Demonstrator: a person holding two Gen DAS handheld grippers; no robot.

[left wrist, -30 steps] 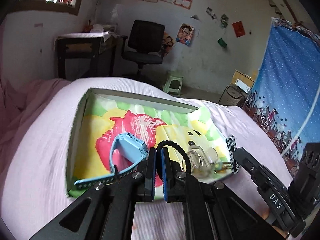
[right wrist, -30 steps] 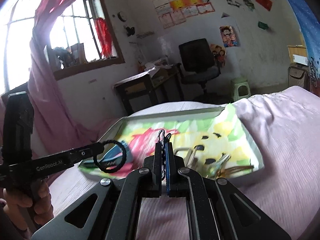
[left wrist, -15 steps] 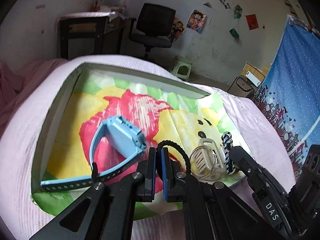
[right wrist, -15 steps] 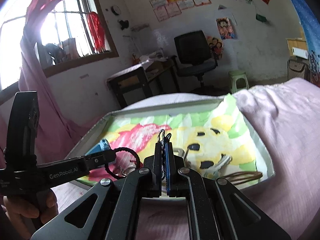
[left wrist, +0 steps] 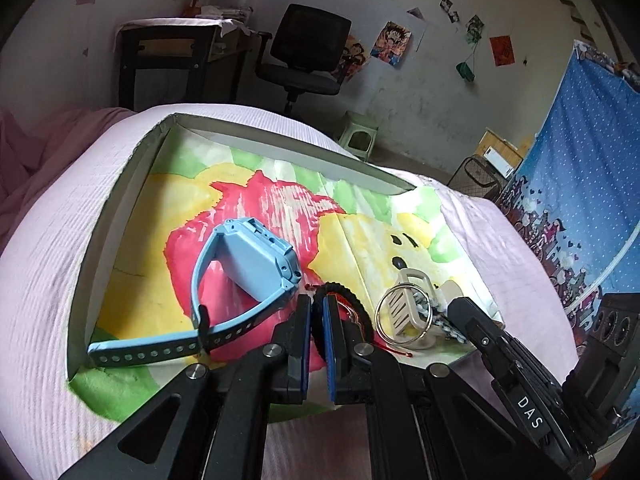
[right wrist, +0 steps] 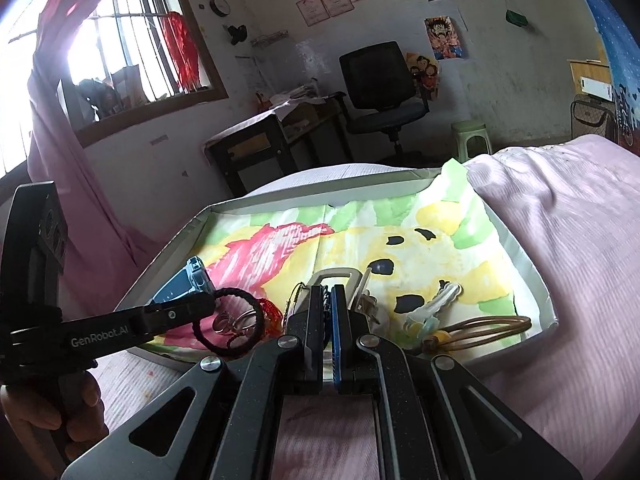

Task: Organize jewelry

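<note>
A shallow tray [left wrist: 280, 145] lined with bright painted paper lies on the pink bedsheet. My left gripper [left wrist: 318, 304] is shut on a black braided bracelet [left wrist: 352, 300] with red threads, low over the tray's near part. A blue watch [left wrist: 248, 264] lies just to its left. In the right wrist view the left gripper [right wrist: 210, 305] holds that bracelet [right wrist: 236, 320] beside the watch [right wrist: 188, 284]. My right gripper [right wrist: 327, 298] is shut on a black-and-white braided cord [left wrist: 438, 316], which lies against a key ring with a carabiner [left wrist: 404, 312]. That gripper [left wrist: 458, 309] enters from the right.
A key [right wrist: 436, 304] and a brown cord loop [right wrist: 488, 326] lie in the tray's [right wrist: 320, 196] near right corner. Beyond the bed stand a dark desk [left wrist: 172, 60], an office chair [left wrist: 308, 56] and a green stool [left wrist: 360, 136]. A blue curtain [left wrist: 580, 200] hangs at right.
Both grippers have sunk toward the tray, which now fills more of each view. The bracelet hangs lower beside the watch, and the braided cord has come down onto the key ring.
</note>
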